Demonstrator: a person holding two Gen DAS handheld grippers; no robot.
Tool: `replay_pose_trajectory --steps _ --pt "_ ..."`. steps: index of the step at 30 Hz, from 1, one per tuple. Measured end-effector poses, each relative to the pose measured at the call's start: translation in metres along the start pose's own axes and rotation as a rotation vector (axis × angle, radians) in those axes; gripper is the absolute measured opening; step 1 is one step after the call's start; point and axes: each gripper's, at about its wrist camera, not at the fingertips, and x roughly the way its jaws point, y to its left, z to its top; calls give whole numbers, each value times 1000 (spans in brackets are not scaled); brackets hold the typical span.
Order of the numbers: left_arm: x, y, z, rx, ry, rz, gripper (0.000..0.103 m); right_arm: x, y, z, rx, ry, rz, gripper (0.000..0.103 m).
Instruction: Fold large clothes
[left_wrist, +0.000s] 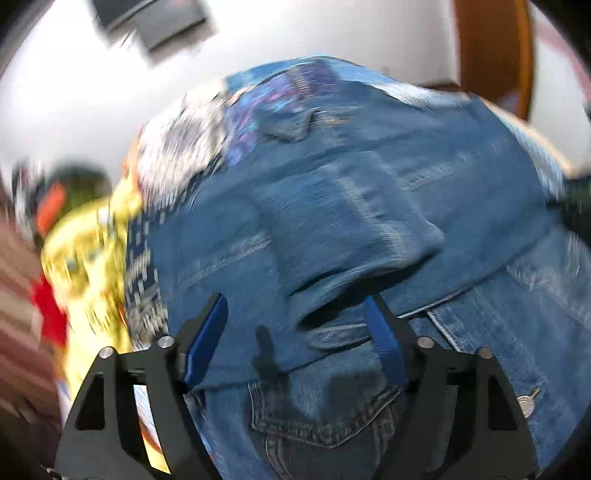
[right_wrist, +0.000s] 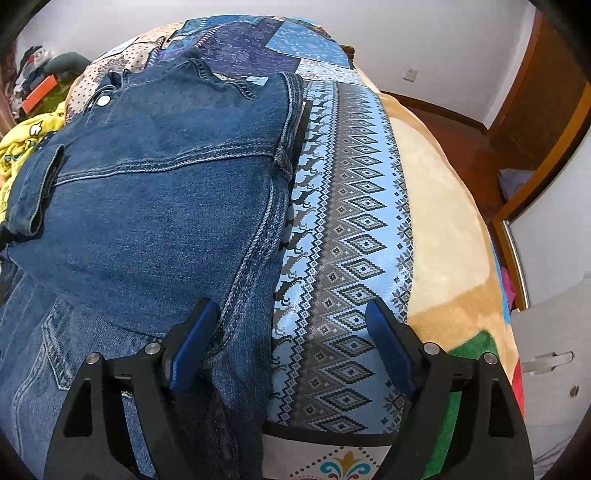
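Across the patterned blanket (right_wrist: 347, 229) that covers the bed lies a denim jacket (right_wrist: 155, 177), partly folded, its collar toward the far end and a metal button (right_wrist: 103, 99) near it. Seen from the right wrist, the jacket fills the left half of the blanket, with a cuffed sleeve (right_wrist: 33, 188) folded over its left side and a seamed edge running down toward the camera. The right gripper (right_wrist: 291, 325) hovers low over the near end, its blue-padded fingers (right_wrist: 192, 347) spread wide: the left pad sits over the jacket's right edge, the other over bare blanket, and nothing is caught between them. A beige fleece layer (right_wrist: 443, 221) shows beyond the blanket's right edge, and yellow printed fabric (right_wrist: 22, 147) lies past the jacket at the left edge.

From the left wrist the picture is smeared by motion blur. The left gripper (left_wrist: 295, 325) is just over the denim jacket (left_wrist: 369, 192), its fingers (left_wrist: 207, 332) spread apart with a folded sleeve (left_wrist: 351, 236) lying ahead of them; whether the right pad touches the cloth I cannot tell. A chest pocket flap (left_wrist: 317, 417) and a metal button (left_wrist: 527, 404) lie close under the camera. Yellow printed fabric (left_wrist: 85, 251) is bunched beside the jacket's left edge.
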Motion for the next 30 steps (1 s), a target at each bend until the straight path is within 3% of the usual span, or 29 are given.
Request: replay_pose_trajectory --steps 4,7,8,10,12,15,22,27,30 --pt "12 -41 9 196 -8 74 77 0 1 0 -1 -2 2 82" --pt "16 -60 15 281 -52 134 76 -1 1 0 -1 -5 3 82" --pt "18 -61 18 289 -59 127 71 -1 1 0 -2 -6 5 82" --pt "18 -62 24 291 -48 60 50 -1 0 -1 -1 -7 7 82" --pt "15 -53 30 218 -46 2 33 -2 -1 -1 -2 -9 9 82" --pt "6 -25 34 51 -62 -66 27 -2 -1 -2 -2 -12 10 82" --pt "-6 82 12 -374 -63 -181 25 -2 -1 -1 -5 -11 7 82" --pt "11 138 -28 -557 25 -145 25 -2 0 0 -2 -9 0 82" --pt "26 155 -60 -635 101 -176 28 -3 1 0 3 -8 -6 82"
